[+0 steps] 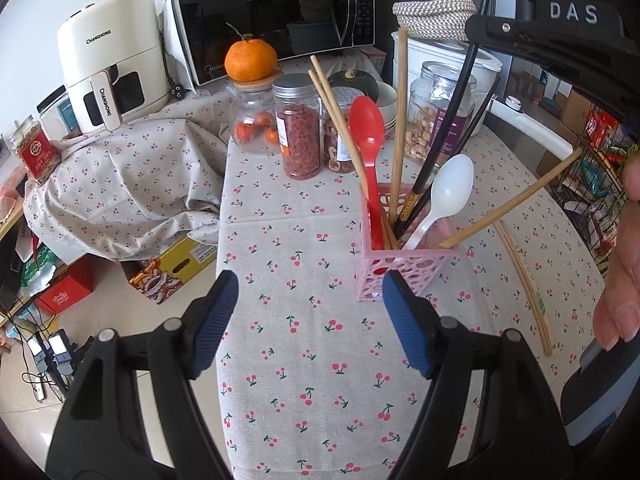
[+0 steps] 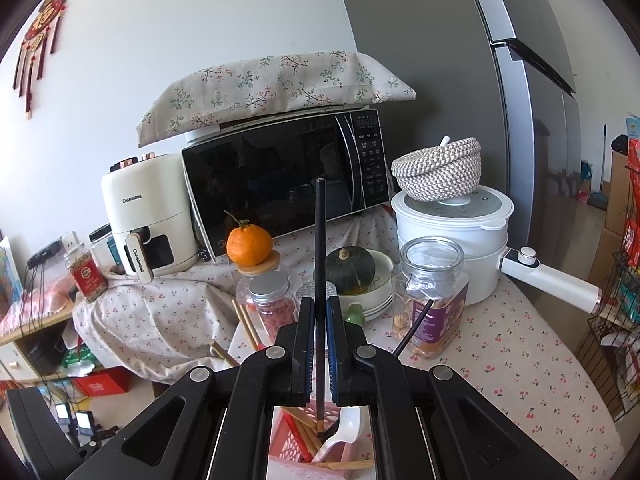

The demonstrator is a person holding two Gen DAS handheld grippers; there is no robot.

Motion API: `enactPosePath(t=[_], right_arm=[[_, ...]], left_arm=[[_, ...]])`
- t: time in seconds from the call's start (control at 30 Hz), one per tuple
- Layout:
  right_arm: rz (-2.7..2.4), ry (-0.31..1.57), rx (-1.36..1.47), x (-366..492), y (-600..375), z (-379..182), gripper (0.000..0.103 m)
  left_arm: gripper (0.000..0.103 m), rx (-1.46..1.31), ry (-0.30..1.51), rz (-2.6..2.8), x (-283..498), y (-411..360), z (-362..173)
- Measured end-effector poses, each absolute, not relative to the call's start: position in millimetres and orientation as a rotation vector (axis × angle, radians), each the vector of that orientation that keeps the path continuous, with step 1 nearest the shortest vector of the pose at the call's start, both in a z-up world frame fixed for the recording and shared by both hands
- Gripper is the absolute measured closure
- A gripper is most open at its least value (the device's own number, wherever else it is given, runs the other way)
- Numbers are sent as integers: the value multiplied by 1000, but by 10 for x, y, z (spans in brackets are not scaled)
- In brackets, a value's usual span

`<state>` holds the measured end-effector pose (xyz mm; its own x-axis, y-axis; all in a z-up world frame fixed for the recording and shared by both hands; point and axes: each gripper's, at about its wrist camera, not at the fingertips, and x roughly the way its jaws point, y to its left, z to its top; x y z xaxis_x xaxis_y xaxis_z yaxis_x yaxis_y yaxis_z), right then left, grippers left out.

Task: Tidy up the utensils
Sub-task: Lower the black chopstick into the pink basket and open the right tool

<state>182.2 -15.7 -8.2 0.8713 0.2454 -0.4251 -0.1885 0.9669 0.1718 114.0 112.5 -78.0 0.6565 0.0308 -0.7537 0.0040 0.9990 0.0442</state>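
Left wrist view: the left gripper [image 1: 310, 320] hangs open over the cherry-print tablecloth [image 1: 304, 360], with the pink holder [image 1: 404, 272] just beyond, holding spoons and chopsticks. One chopstick pair [image 1: 524, 284] lies loose on the cloth to its right. The right gripper [image 2: 320, 316] is clamped on a black chopstick [image 2: 319, 232] whose tip stands in the holder; jars [image 1: 298, 128] and a microwave [image 1: 272, 12] sit behind.

Left wrist camera looks steeply down over the counter [image 1: 304, 240], with the pink utensil holder [image 1: 404, 272] near, ahead to the right. Right wrist camera sits directly above that holder [image 2: 292, 448], very close, facing nearly level toward the microwave [image 2: 280, 184]. Both views share holder, microwave [image 1: 272, 12] and jars.
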Motion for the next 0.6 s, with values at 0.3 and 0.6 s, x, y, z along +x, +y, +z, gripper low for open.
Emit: enactPosePath(t=[0.3,0.6], right_arm=[[271,502,98,1836,-187,-83,97],[276,517,51,1779,-148,-31,98]], left_arm=[[28,9,874,12,1176,1155,-805],[28,-28,891,21,1210,1246,-834]])
